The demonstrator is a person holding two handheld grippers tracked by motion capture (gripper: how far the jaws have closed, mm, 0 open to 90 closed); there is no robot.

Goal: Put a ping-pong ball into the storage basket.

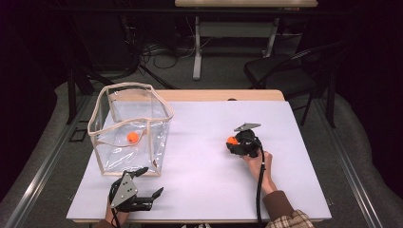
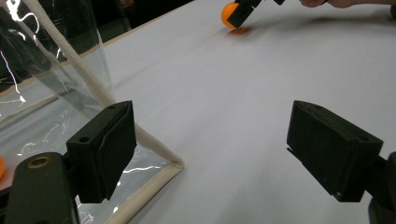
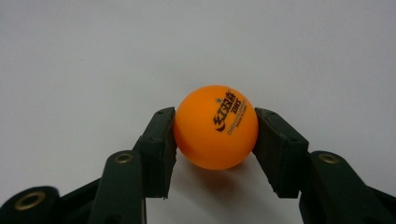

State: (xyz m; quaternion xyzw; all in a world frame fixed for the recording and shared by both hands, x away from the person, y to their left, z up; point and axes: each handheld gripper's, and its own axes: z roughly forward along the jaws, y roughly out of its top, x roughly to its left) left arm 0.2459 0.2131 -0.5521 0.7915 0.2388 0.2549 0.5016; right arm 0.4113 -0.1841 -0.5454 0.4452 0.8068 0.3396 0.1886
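Dark room, cables on the floor, a chair point(image 1: 280, 71) beyond the white table point(image 1: 204, 137)

Orange ball point(image 3: 215, 127) pinched between the two jaws of the right gripper point(image 3: 215, 154), pads touching its left and right sides, dark print facing the camera. Sits low over the tabletop, a shadow just under it; cannot tell whether touching the surface. From above, at the right-centre of the table, ball point(image 1: 232, 140) poking out at the left end of the right gripper point(image 1: 236, 144), held by the right hand point(image 1: 256, 164), cable trailing back toward the sleeve point(image 1: 280, 204). Grey plate tilted up over the gripper. Also far off at the top of the left gripper view, ball point(image 2: 229, 14) caught at a dark jaw tip.

Second ball point(image 1: 133, 137) inside the clear bag point(image 1: 130, 128), resting on its bottom, well apart from both grippers. Bag upright and open at the top, cream trim along rim and edges, standing at the table's left side.

Left gripper point(image 1: 149, 183) at the near left edge, just in front of the bag, jaws spread wide and holding nothing. In its own view, left gripper point(image 2: 210, 149) with one jaw just beside the bag's near bottom corner point(image 2: 159, 163), the other over bare table; cannot tell whether that jaw touches the trim. Sliver of orange at the far left edge of that view, behind the plastic
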